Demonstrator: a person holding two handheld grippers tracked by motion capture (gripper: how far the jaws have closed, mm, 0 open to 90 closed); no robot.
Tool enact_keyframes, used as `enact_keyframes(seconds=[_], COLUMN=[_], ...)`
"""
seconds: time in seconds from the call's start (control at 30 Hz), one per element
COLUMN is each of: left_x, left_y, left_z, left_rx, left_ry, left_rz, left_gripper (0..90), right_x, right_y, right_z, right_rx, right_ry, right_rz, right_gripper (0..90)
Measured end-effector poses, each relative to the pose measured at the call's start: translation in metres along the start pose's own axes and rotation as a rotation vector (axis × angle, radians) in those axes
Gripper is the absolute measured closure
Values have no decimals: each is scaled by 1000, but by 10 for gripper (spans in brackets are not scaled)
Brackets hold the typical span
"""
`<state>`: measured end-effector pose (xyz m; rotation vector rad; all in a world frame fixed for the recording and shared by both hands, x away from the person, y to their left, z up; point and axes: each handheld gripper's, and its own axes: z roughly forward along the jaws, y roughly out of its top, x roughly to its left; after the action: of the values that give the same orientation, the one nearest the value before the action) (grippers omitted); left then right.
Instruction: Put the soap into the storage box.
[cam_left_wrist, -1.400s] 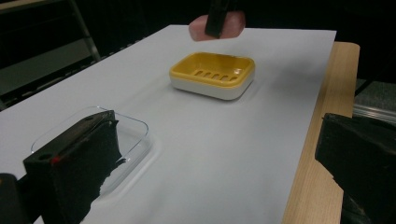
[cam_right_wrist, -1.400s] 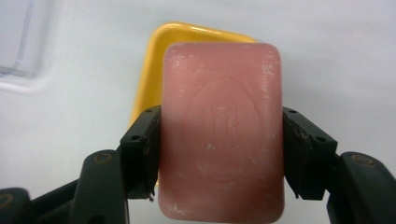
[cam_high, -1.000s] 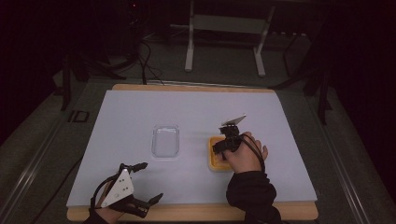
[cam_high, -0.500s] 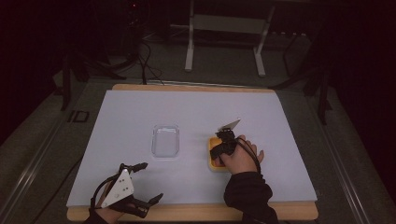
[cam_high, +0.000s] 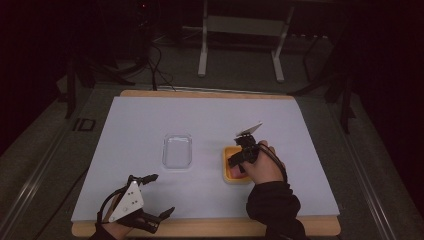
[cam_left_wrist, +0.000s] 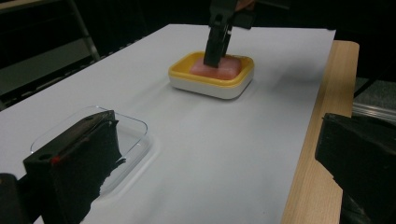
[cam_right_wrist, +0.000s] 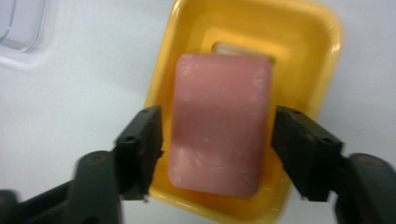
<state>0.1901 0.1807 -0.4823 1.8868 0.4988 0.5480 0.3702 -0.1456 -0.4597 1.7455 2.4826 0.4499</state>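
While poised over the yellow dish (cam_right_wrist: 322, 51) right of centre: right gripper (cam_right_wrist: 217, 140) jaws wide, straddling the pink soap bar (cam_right_wrist: 219, 126) inside; left gripper (cam_high: 150, 197) wide too, near left edge; clear lid (cam_high: 178, 150) mid-table

I work at a wooden table (cam_high: 210, 94) covered by a white sheet (cam_high: 210, 125). The room around me is dark. Beyond the far edge stands a grey metal frame (cam_high: 240, 25) on two legs, on a grey floor (cam_high: 310, 65). Black cables (cam_high: 155, 60) trail across that floor, left of the frame.
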Motion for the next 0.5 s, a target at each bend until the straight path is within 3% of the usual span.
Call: enact_keyframes(seconds=[0.23,0.33,0.37,0.5], left_x=[0,0,0,0], left_y=[0,0,0,0], left_z=[0,0,1,0], left_rx=[1,4,3,3], left_ry=[0,0,0,0], left_rz=[1,3,3,2], left_gripper=[6,6,6,6], right_x=[-8,-18,-19,-25], right_y=[-2,1,2,3], right_z=[-21,-25,-27,-31], right_rx=[-76,-84,-94,-127], right_ry=[16,49,37,72], right_rz=[-222,-225,-238,-336], right_gripper=[263,246,246,222])
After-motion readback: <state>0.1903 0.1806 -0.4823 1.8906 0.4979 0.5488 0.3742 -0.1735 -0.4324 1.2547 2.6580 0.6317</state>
